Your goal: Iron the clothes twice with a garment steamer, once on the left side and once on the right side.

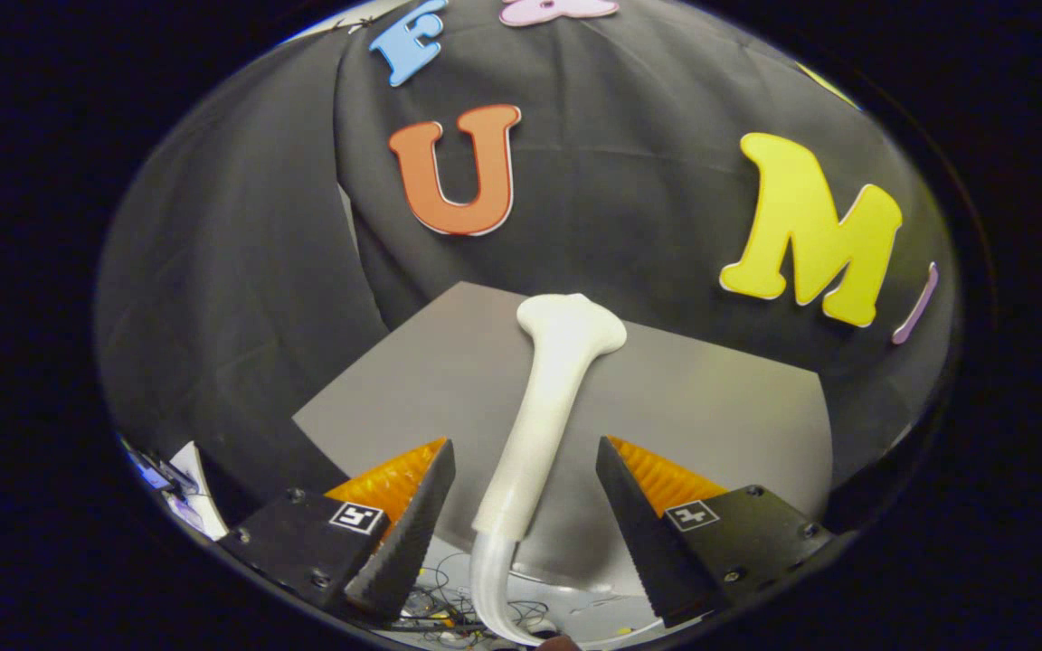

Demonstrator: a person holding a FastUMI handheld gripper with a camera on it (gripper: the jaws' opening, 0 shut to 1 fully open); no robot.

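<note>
Steamer [544, 425], pale and long-handled, is lying between the fingers of the tongs [525, 515], its flared head reaching out beyond them over the grey desk [720, 407]. The tongs are standing wide open, neither finger touching the handle. A clear hose [489, 588] is curling down from the steamer's near end. Black cloth [232, 271] is hanging behind the steamer's head.

Grey table [720, 398] (matte) carries the white steamer [550, 407].
</note>
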